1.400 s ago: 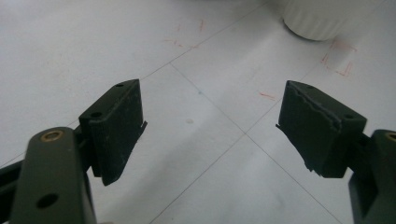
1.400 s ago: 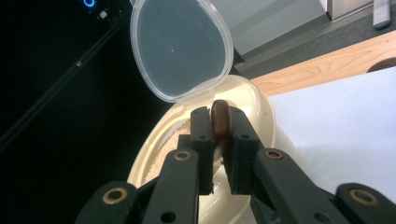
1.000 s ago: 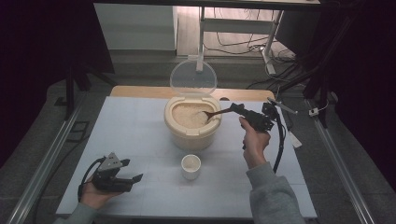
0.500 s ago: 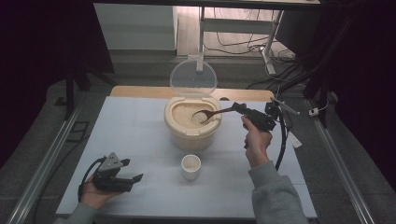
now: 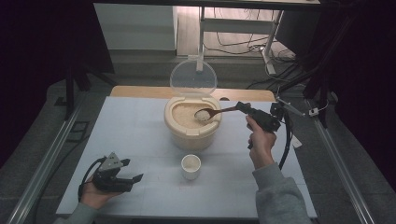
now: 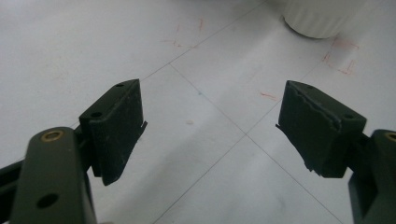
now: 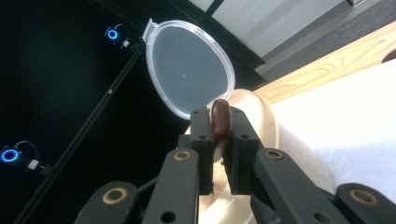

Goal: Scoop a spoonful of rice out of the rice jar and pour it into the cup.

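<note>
The right tongs (image 5: 243, 108) are pinching the handle of a wooden spoon (image 5: 215, 112), clamped tight on it; in the right gripper view the handle end (image 7: 219, 119) sits squeezed between the two black jaws. The spoon's bowl hangs over the open rice tub (image 5: 192, 122), heaped with rice (image 5: 201, 115), just above the grain. The tub's clear lid (image 5: 193, 77) stands upright behind it. A small white cup (image 5: 191, 166) waits on the counter (image 5: 135, 135) just in front of the tub, with a little rice in it as far as I can see.

The left tongs (image 5: 125, 179) rest low at the near left corner, jaws spread with nothing between them; their own view shows bare counter and the cup's base (image 6: 322, 16) well ahead.

The step looks like carrying this scoop to the cup. To do it well, I'd say keep the spoon's bowl level, since the heap is full and any roll of the wrist would spill grain onto the counter. Lift clear of the tub's front rim before coming toward the cup, move slowly, and stop with the bowl centred over the cup's narrow mouth. Then tip gently, low over the cup. The grip on the handle should not ease at all.
</note>
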